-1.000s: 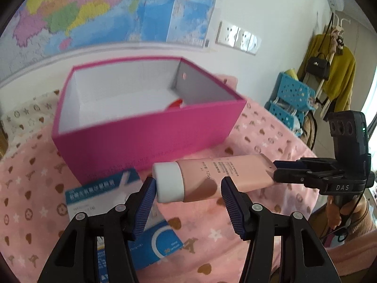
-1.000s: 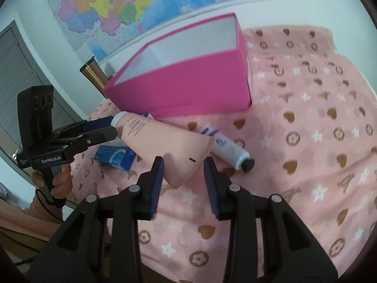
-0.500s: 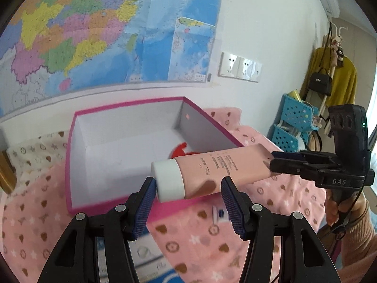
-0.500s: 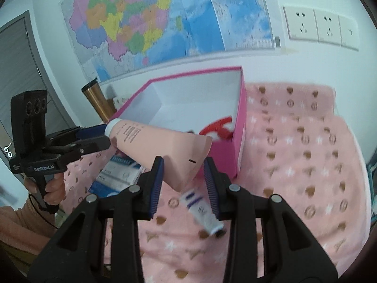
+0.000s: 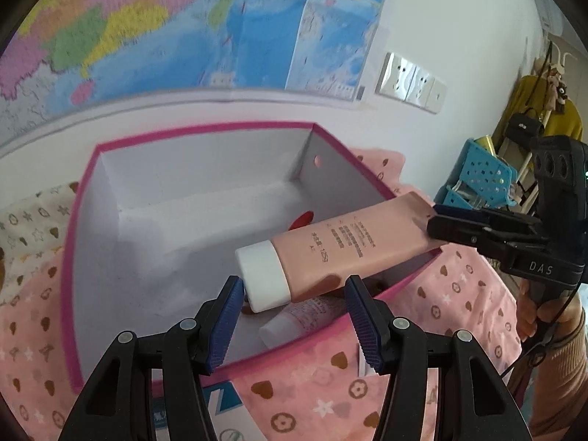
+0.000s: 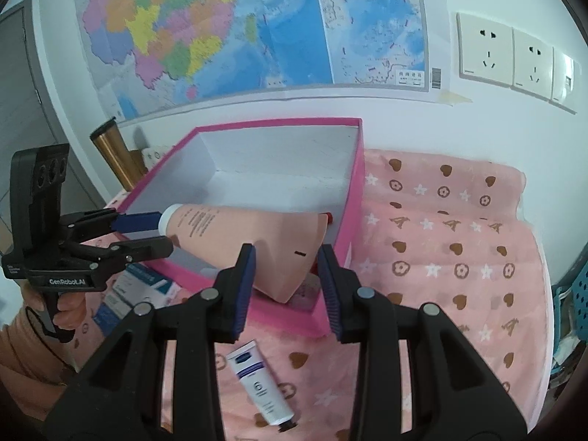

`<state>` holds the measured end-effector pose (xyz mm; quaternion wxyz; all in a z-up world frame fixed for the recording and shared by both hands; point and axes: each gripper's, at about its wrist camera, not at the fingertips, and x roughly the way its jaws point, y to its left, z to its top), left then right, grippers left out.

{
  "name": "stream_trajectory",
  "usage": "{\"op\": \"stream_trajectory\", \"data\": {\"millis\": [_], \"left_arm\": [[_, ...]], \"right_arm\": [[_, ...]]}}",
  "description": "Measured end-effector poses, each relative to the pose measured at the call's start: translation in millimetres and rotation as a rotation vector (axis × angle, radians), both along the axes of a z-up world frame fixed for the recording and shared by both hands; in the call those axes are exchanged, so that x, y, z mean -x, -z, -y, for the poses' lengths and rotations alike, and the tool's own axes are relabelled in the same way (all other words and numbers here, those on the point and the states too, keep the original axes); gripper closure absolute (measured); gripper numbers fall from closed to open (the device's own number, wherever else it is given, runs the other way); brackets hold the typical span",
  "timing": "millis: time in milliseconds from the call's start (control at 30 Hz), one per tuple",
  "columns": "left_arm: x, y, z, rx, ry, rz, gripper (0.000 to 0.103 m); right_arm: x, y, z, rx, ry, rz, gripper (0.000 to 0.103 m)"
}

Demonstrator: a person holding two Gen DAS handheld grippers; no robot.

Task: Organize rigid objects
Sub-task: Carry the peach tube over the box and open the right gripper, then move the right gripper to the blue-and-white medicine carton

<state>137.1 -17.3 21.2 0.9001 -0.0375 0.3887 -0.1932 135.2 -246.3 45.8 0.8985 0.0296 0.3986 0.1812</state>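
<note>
The pink tube is held over the pink box, its cap between the left tongs, its flat end clenched by the right tongs.

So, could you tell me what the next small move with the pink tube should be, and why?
Probably lower it into the box. The pink tube hangs over the open box, held at both ends by the left gripper and right gripper, above a smaller tube already inside.
</note>
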Motion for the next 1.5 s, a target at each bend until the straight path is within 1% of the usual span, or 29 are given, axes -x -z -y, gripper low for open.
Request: {"op": "stream_trajectory", "data": {"millis": [133, 200, 333, 500, 633, 833, 900, 1000, 1167, 1267, 1500], "left_arm": [[-10.0, 9.2, 1.7, -0.016, 0.000, -0.027, 0.045], [-13.3, 11.3, 1.7, -0.006, 0.011, -0.035, 0.046], [-15.2, 10.9, 7.5, -0.028, 0.028, -0.031, 0.046], [-13.1, 9.5, 7.3, -0.023, 0.048, -0.020, 0.046], [-5.4, 6.3, 2.0, -0.020, 0.049, 0.005, 0.046], [22.8, -6.1, -12.8, -0.033, 0.006, 0.083, 0.044], [34.8, -11.4, -20.6, -0.033, -0.010, 0.112, 0.041], [52.1, -17.4, -35.6, -0.029, -0.054, 0.143, 0.039], [76.0, -15.0, -57.8, -0.033, -0.123, 0.151, 0.039], [85.6, -8.1, -66.7, -0.028, -0.145, 0.133, 0.039], [101.3, 10.4, -77.3, -0.045, -0.195, 0.093, 0.039]], "right_arm": [[-8.8, 3.5, -3.3, 0.037, 0.002, -0.009, 0.065], [-10.5, 3.9, -5.6, 0.049, 0.001, -0.006, 0.065], [-10.8, 2.7, -10.4, 0.084, 0.011, 0.012, 0.065], [-4.7, -0.6, -8.9, 0.068, 0.017, 0.021, 0.064], [1.8, -3.4, -4.9, 0.045, 0.023, 0.025, 0.064], [20.5, -8.2, -6.0, -0.024, 0.004, 0.034, 0.063], [29.5, -8.6, -9.2, -0.062, -0.019, 0.036, 0.061], [40.2, -5.4, -17.8, -0.098, -0.058, 0.029, 0.059], [52.8, 6.5, -30.0, -0.139, -0.096, -0.003, 0.059], [57.8, 14.5, -34.6, -0.158, -0.107, -0.027, 0.059], [65.6, 35.5, -46.8, -0.180, -0.129, -0.090, 0.059]]}}
